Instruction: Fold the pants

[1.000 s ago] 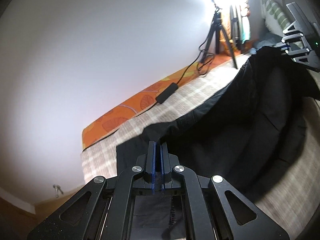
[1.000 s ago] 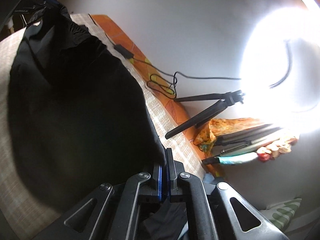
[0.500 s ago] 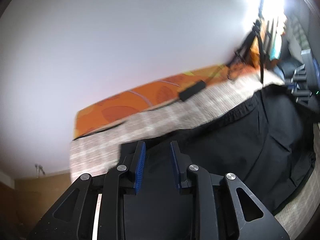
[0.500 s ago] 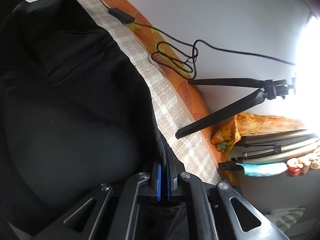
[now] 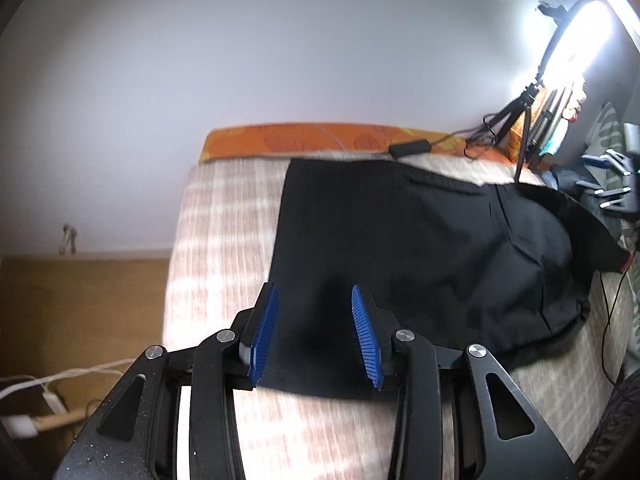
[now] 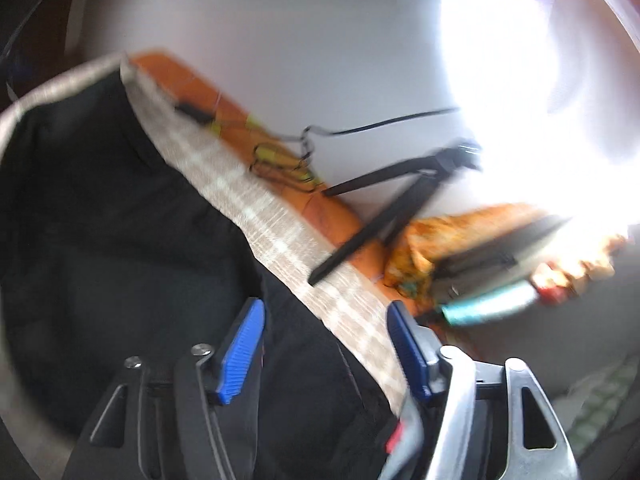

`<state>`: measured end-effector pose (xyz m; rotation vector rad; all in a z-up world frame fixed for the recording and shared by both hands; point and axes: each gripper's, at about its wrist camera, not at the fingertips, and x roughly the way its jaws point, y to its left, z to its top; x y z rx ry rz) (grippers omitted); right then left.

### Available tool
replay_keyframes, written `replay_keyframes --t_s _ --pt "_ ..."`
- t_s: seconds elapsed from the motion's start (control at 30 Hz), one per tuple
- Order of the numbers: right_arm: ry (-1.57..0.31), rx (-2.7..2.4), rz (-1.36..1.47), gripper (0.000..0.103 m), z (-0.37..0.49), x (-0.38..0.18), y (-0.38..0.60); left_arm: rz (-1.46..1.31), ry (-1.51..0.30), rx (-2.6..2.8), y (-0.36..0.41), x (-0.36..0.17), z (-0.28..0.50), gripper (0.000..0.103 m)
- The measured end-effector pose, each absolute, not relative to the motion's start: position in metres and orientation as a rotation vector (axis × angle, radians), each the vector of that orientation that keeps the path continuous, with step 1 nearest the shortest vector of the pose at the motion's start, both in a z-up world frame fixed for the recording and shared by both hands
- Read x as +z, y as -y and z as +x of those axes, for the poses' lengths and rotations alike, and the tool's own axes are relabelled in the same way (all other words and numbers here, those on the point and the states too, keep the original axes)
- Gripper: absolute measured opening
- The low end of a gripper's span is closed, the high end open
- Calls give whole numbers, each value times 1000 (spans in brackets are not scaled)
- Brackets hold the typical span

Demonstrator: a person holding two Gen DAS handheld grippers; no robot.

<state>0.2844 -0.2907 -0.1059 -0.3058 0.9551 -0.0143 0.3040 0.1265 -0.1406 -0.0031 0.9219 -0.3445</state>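
Observation:
The black pants [image 5: 420, 256] lie folded and fairly flat on the beige checked bed cover [image 5: 216, 240]. My left gripper [image 5: 314, 332] is open and empty, hovering just above the near left corner of the pants. In the right wrist view the pants [image 6: 120, 240] fill the left side. My right gripper [image 6: 326, 350] is open and empty over their far right edge, next to the strip of checked cover [image 6: 280, 236]. The right gripper's body also shows in the left wrist view [image 5: 612, 188] at the far right.
An orange patterned sheet [image 5: 320, 142] runs along the white wall. A black adapter [image 5: 410, 147] with its cable lies on it. A tripod [image 6: 400, 208] carries a bright ring light [image 5: 576, 36]. Bundled items [image 6: 492, 264] lie beyond. A wooden floor [image 5: 80, 304] lies left of the bed.
Both grippers have opened and let go of the pants: the left first, then the right. The pants have dropped flat on the bed. The left gripper has drawn back.

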Motion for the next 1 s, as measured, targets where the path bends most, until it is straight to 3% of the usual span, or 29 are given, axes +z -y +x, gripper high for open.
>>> replay_keyframes --t_s 0.13,0.3,0.43,0.53,0.57,0.6,0.67,0.73,0.8,1.0 --pt "-914 -5 -107 78 212 -77 324 -50 -922 -350 -131 -148 290 36" --pt "-873 123 21 80 130 -80 324 -71 -924 -347 -131 -153 280 36" --pt "-891 195 34 84 105 -102 307 -106 -923 -338 -132 -154 274 36" --pt "-930 157 -59 80 110 -120 294 -136 -921 -338 -133 -154 269 36" --pt "-940 142 -75 72 115 -126 293 -151 -921 -336 -133 -154 266 36" --pt "-952 130 -78 52 121 -130 295 -161 -922 -335 -134 -154 265 36" --pt "-981 116 -58 21 134 -136 304 -196 -926 -332 -137 -157 262 37" --pt "-974 67 -62 16 144 -138 316 -232 -935 -324 -141 -160 261 46" --pt "-973 5 -64 10 155 -136 331 -273 -949 -314 -146 -164 259 46" --pt "-1053 -164 -109 9 195 -152 372 -386 -962 -312 -155 -178 257 46"
